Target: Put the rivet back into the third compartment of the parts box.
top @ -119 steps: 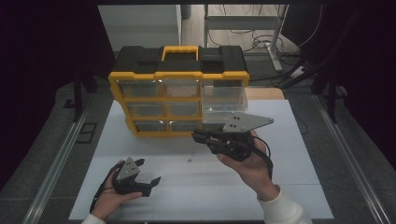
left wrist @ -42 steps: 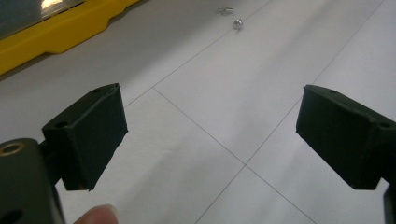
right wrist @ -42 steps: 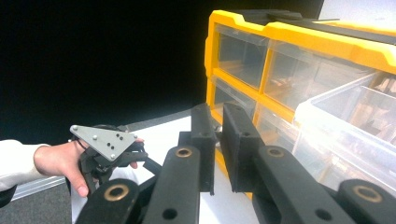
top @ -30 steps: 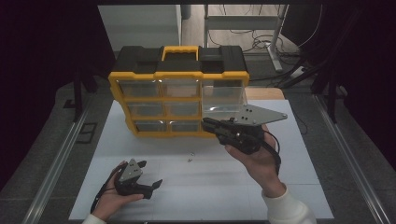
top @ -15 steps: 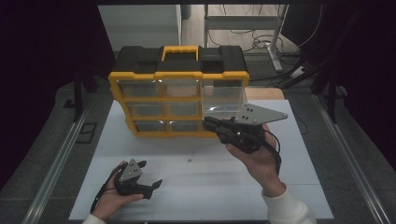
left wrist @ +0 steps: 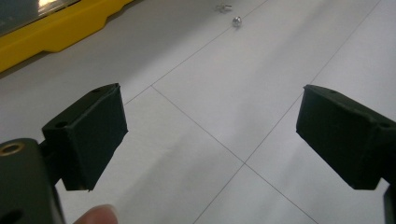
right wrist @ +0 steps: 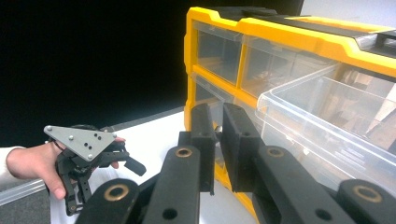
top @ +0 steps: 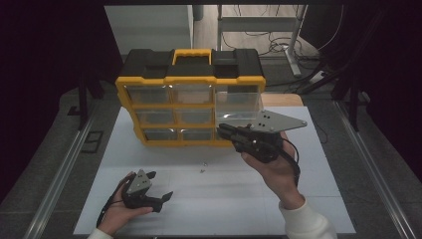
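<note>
Right tongs [top: 225, 130] risen, clear plastic drawer [top: 239, 107] protruding

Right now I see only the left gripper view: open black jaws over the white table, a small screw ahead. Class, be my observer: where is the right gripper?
Observer: The right gripper is held up at the front of the yellow organizer.
Operator: Is any drawer open?
Observer: Yes, the clear top-right drawer is pulled out, just above that gripper.
Operator: And its jaws?
Observer: Closed to a thin slit in the right gripper view; whether they pinch anything, I cannot tell.
</note>
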Available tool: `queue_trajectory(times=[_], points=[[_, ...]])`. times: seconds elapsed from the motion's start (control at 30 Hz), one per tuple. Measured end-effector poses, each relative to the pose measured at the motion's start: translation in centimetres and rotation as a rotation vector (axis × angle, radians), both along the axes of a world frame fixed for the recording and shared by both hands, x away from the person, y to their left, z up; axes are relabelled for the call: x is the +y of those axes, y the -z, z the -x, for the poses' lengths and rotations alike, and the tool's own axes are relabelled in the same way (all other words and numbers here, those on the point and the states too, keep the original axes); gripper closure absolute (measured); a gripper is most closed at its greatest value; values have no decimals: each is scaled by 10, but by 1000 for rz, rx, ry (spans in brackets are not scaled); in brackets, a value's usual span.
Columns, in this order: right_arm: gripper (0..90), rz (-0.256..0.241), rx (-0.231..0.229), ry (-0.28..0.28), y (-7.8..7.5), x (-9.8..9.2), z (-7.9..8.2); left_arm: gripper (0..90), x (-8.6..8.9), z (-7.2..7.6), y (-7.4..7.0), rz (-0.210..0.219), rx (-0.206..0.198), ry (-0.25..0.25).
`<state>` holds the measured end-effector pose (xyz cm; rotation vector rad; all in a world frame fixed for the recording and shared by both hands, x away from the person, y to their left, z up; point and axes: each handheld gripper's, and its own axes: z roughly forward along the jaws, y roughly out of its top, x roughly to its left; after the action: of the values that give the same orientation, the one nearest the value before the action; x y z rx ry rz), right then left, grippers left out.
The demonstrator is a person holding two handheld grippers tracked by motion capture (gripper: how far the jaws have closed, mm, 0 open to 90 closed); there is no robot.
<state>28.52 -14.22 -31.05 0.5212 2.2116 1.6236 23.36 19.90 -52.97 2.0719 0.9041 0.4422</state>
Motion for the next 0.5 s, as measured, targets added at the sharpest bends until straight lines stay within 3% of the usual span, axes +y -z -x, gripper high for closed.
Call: queue_trajectory(times=[0.5], points=[[832,7,-8,18,0,-3,-3,91,0,0,0,3,-1,-3]])
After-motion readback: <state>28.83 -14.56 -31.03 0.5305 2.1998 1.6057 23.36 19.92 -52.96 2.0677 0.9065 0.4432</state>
